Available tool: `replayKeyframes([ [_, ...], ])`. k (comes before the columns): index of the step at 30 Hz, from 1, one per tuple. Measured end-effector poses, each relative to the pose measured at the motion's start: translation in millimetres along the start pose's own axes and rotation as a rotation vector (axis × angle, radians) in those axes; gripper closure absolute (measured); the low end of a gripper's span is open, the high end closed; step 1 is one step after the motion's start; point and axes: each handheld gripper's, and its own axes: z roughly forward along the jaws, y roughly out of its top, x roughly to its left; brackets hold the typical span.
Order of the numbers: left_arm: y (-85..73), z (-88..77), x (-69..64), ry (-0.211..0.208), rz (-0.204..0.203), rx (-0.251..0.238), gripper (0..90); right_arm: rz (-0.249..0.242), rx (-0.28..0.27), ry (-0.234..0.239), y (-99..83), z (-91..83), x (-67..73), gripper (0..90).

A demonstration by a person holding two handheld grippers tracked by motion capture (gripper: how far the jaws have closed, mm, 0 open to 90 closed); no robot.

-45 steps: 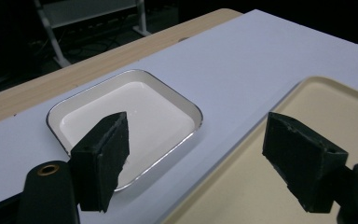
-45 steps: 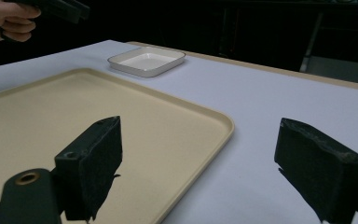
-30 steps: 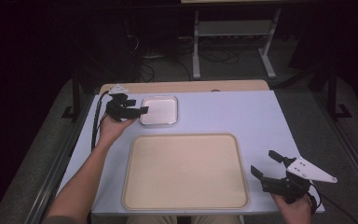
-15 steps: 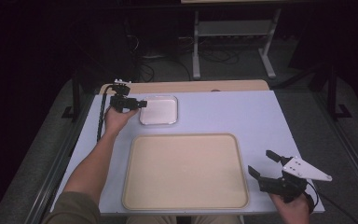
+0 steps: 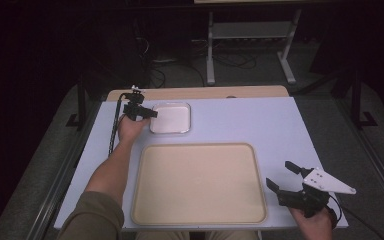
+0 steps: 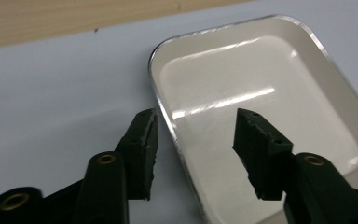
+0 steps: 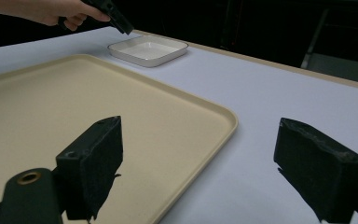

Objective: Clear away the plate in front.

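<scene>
White dish (image 5: 170,118) and beige tray (image 5: 200,184): both held nothing. Your left gripper (image 6: 193,133) straddled the dish's rim, jaws parted (not clamped). Your right gripper (image 5: 283,178) stood released beside the tray.

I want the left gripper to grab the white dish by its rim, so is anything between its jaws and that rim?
Nothing visible. The left gripper is open, its jaws straddling the near rim of the empty white dish.

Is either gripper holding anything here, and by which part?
Nothing is held. The left gripper has open jaws straddling the white dish's rim without closing on it; the right gripper is open over the table.
</scene>
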Motion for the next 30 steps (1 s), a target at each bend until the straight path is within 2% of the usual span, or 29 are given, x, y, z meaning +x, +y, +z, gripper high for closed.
replayKeyframes([
  [1, 0.0, 0.0, 0.0, 0.000, 0.000, 0.000, 49.9, 0.000, 0.000, 0.000, 0.1, -0.1, 0.2, 14.6],
  [3, -1.6, 3.5, 2.8, -0.003, -0.029, 0.024, 50.0, 0.000, 0.000, 0.000, 0.1, -0.2, 0.3, 14.7],
  [4, -2.1, 5.2, 4.3, -0.014, -0.051, 0.034, 53.5, -0.001, -0.001, 0.001, -0.1, -0.6, 0.2, 14.8],
  [6, -2.4, 5.5, 4.0, -0.010, -0.053, 0.033, 55.2, -0.001, -0.001, 0.001, -0.1, -0.8, 0.1, 14.8],
  [7, -2.4, 6.0, 3.9, -0.014, -0.059, 0.035, 61.0, 0.000, -0.003, 0.001, -0.2, -0.9, 0.0, 14.8],
  [8, -2.2, 7.3, 4.0, -0.024, -0.068, 0.043, 61.9, 0.000, -0.002, 0.002, -0.2, -0.8, 0.1, 14.8],
  [11, -2.9, 10.9, 5.4, -0.006, -0.105, 0.060, 64.5, -0.002, 0.000, 0.002, -0.2, -0.7, 0.0, 15.0],
  [12, -3.3, 11.8, 5.2, 0.006, -0.105, 0.064, 65.3, -0.001, -0.002, 0.002, -0.1, -0.8, 0.0, 15.4],
  [14, -4.0, 13.6, 5.3, -0.009, -0.118, 0.068, 67.5, -0.001, -0.005, 0.003, -0.1, -1.4, -0.1, 16.0],
  [17, -3.7, 14.3, 3.8, -0.010, -0.122, 0.069, 72.7, -0.001, -0.004, 0.007, -0.2, -0.7, -0.2, 16.0],
  [23, -4.6, 16.2, 3.1, 0.015, -0.131, 0.093, 76.3, -0.004, -0.003, 0.010, 0.1, -0.5, 0.4, 16.0],
  [30, -6.1, 19.4, 4.3, 0.000, -0.179, 0.095, 81.4, -0.004, -0.003, 0.011, 0.1, -0.1, 0.3, 16.0],
])
